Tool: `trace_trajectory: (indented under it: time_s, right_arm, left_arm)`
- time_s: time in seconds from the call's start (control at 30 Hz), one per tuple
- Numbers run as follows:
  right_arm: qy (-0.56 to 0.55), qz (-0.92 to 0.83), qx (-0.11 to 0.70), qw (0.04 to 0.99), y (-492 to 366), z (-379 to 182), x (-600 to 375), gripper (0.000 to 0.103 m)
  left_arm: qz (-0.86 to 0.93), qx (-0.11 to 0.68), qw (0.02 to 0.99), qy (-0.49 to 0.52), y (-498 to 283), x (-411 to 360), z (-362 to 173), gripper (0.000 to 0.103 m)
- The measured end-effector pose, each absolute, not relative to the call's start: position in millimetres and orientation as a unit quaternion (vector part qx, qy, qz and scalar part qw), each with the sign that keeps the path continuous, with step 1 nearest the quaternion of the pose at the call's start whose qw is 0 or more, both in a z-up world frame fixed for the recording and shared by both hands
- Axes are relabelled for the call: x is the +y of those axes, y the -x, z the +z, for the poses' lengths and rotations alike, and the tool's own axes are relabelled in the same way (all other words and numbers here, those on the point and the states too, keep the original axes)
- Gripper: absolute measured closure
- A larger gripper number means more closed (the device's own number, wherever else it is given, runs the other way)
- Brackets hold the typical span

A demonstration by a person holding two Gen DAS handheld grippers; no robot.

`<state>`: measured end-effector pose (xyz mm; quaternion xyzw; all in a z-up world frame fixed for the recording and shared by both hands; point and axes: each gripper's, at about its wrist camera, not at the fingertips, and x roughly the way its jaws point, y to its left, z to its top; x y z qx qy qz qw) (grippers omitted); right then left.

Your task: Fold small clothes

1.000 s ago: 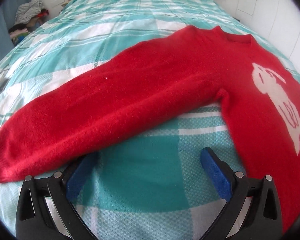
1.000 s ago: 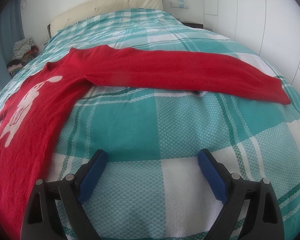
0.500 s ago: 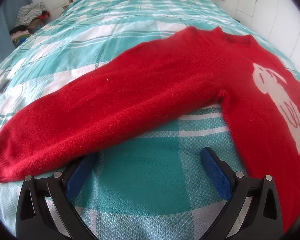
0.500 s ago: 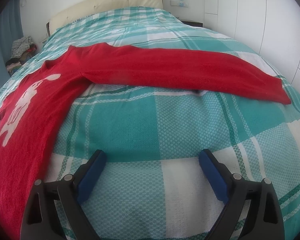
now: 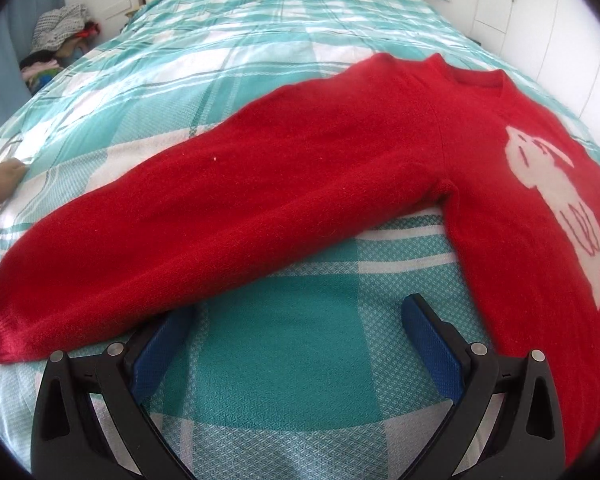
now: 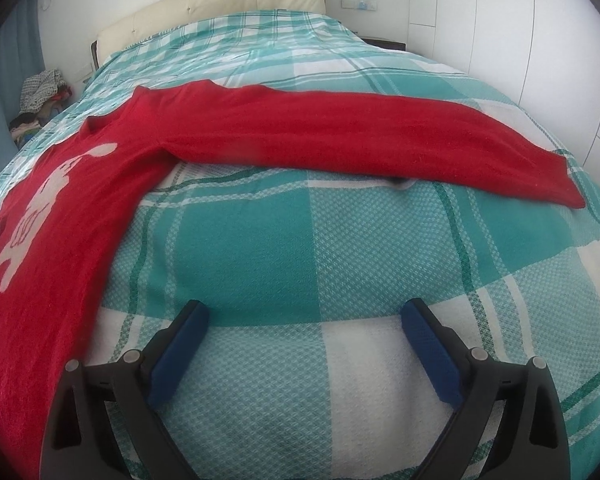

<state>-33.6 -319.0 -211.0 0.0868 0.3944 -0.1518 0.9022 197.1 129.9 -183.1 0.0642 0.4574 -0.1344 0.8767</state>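
Observation:
A red sweater (image 5: 340, 184) with a white animal figure (image 5: 552, 200) lies flat on the bed, sleeves spread out. In the left wrist view its sleeve runs down to the left, cuff (image 5: 8, 336) near the frame's edge. My left gripper (image 5: 300, 312) is open and empty, just below that sleeve; its left blue pad (image 5: 160, 348) is next to the sleeve's lower edge. In the right wrist view the other sleeve (image 6: 380, 136) stretches right to its cuff (image 6: 564, 184). My right gripper (image 6: 304, 316) is open and empty over bare bedspread, beside the sweater's body (image 6: 52, 240).
The bed has a teal and white checked bedspread (image 6: 300, 264) and a cream headboard (image 6: 220, 4). A pile of clothes (image 5: 56, 36) sits beyond the bed's far left. White wardrobe doors (image 6: 500, 20) stand on the right. A bare hand or foot (image 5: 0, 184) shows at the left edge.
Both grippers stayed open and barely moved. The right view shifted slightly, with the sweater's body sliding a little left in frame. A bare hand or foot came into view at the left edge.

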Motion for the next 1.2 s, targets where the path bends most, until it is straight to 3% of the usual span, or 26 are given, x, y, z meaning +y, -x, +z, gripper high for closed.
trace_trajectory:
  time_s: [1.2]
  right_arm:
    - [-0.082,-0.154,0.392,0.903,33.4,-207.0,-315.9,0.005]
  left_arm:
    - [-0.134,0.458,0.877,-0.064,-197.5,130.1,-182.8,0.000]
